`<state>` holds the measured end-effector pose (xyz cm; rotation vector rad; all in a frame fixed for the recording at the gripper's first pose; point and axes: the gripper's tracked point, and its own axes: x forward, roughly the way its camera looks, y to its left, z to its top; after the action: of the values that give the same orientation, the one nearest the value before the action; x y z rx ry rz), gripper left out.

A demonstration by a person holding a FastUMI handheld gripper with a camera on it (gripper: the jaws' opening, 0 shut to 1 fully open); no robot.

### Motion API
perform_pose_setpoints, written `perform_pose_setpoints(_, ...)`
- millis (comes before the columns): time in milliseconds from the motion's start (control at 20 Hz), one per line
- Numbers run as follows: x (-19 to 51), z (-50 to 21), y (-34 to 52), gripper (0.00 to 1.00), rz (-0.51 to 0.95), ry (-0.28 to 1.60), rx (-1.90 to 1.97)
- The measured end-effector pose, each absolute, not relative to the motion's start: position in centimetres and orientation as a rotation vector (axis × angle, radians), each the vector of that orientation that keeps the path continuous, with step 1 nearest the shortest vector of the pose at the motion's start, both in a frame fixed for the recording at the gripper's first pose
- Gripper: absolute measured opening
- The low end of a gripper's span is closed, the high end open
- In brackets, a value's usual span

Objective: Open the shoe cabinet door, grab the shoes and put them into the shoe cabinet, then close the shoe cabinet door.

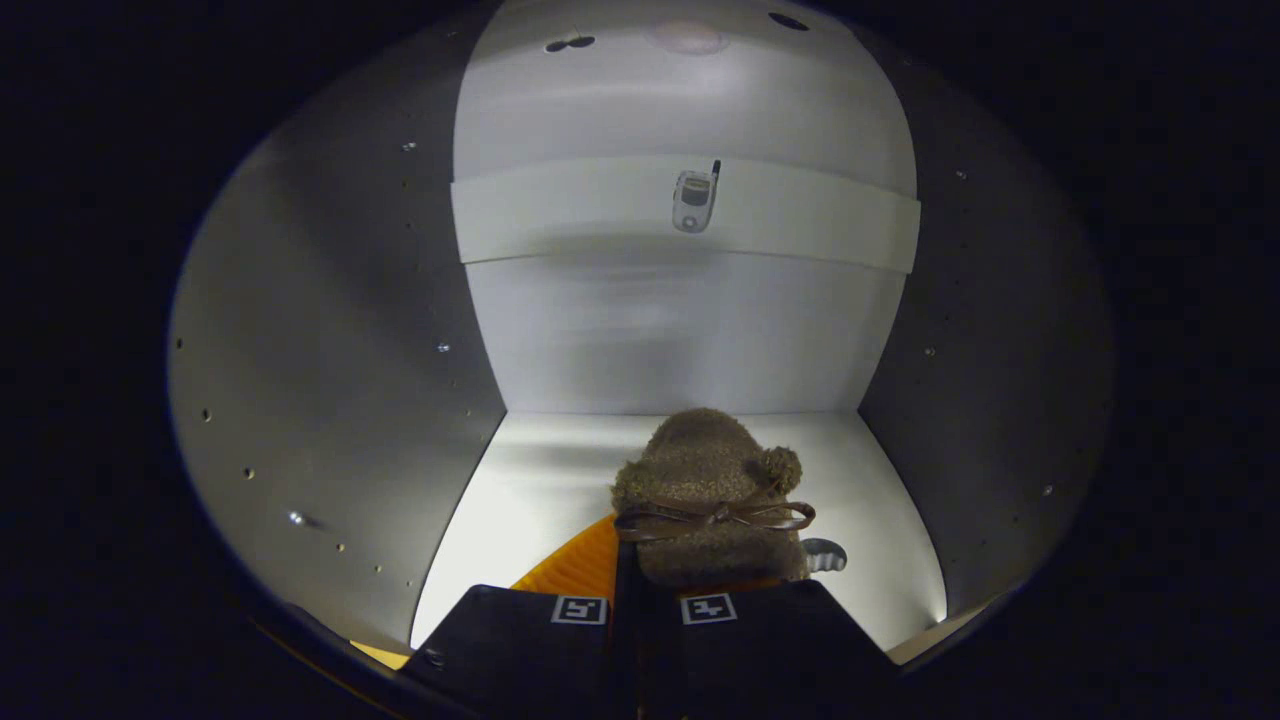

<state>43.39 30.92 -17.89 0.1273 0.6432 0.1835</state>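
Note:
I am looking into the shoe cabinet [330, 330], with its white floor [520, 490] and white back wall [680, 330] ahead. A fuzzy brown shoe [705, 480] with a thin brown bow, a pompom and an orange sole [575, 570] rests on the floor, toe towards the back wall. My gripper [645, 600] is at the shoe's heel end. Its two fingers stand almost together and pinch the rim of the shoe's opening. The shoe's rear is hidden behind the fingers.
Grey side walls with rows of small peg holes stand close at left and right [990, 350]. A white cross rail [560, 210] spans the back wall and carries a small metal fitting [695, 200]. White floor shows on both sides of the shoe.

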Motion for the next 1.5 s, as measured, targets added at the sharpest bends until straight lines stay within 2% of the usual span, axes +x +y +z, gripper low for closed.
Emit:
perform_pose_setpoints(200,43.9,-19.2,31.0,0.12,0.156,0.674,0.128)
perform_pose_setpoints(300,43.5,-19.1,30.7,0.17,0.143,0.684,0.127)
perform_pose_setpoints(500,41.4,-17.8,30.3,0.42,0.169,0.685,0.132)
perform_pose_setpoints(550,40.8,-17.4,30.2,0.52,0.178,0.684,0.135)
perform_pose_setpoints(600,40.0,-16.8,30.3,0.57,0.196,0.676,0.144)
perform_pose_setpoints(650,39.2,-16.1,30.1,0.7,0.211,0.661,0.146)
perform_pose_setpoints(750,37.5,-14.6,29.4,0.89,0.221,0.621,0.134)
perform_pose_setpoints(850,35.6,-13.4,28.5,1.0,0.216,0.582,0.131)
perform_pose_setpoints(1500,19.0,-1.8,20.6,0.99,0.14,0.212,0.203)
